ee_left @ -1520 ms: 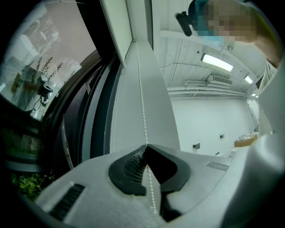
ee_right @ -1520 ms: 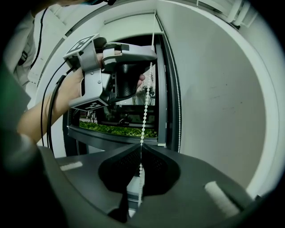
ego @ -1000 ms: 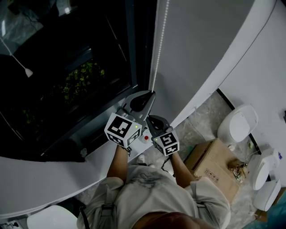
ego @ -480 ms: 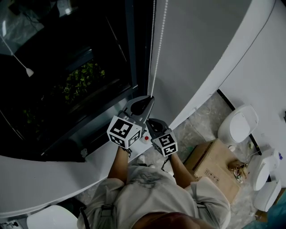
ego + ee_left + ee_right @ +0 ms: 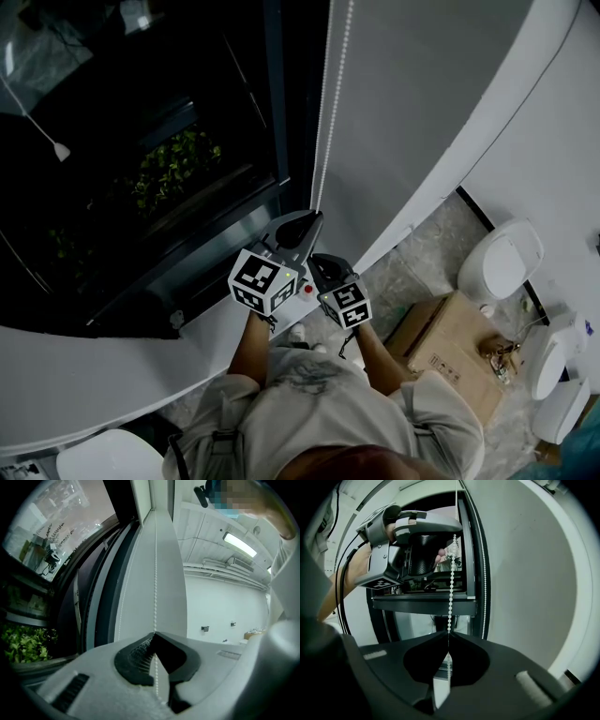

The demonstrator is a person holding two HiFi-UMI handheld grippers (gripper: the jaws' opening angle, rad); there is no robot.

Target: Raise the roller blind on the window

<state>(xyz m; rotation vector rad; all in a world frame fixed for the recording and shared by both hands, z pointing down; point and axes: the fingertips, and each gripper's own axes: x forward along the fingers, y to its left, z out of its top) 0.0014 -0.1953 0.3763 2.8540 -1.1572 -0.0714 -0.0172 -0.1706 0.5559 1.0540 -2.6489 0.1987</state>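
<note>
The grey roller blind (image 5: pixel 422 94) hangs beside the dark window (image 5: pixel 141 141). Its white bead chain (image 5: pixel 323 122) drops in two strands along the blind's left edge. In the head view my left gripper (image 5: pixel 315 217) points up at the chain, with my right gripper (image 5: pixel 315 262) just below it. The left gripper (image 5: pixel 154 633) is shut on one strand of the bead chain (image 5: pixel 155 573). My right gripper (image 5: pixel 448 634) is shut on the same strand of the bead chain (image 5: pixel 451 583) lower down, and the left gripper (image 5: pixel 417 527) shows above it. The other strand (image 5: pixel 484 573) hangs free.
A curved white sill (image 5: pixel 94 375) runs under the window. A cardboard box (image 5: pixel 450 361) and white rounded fixtures (image 5: pixel 502 262) stand on the floor at the right. A thin cord with a white knob (image 5: pixel 60 152) hangs at the left. Green plants (image 5: pixel 173 164) show behind the glass.
Both grippers have sunk a little along the chain, the left one more than the right, and both have stayed shut on it.
</note>
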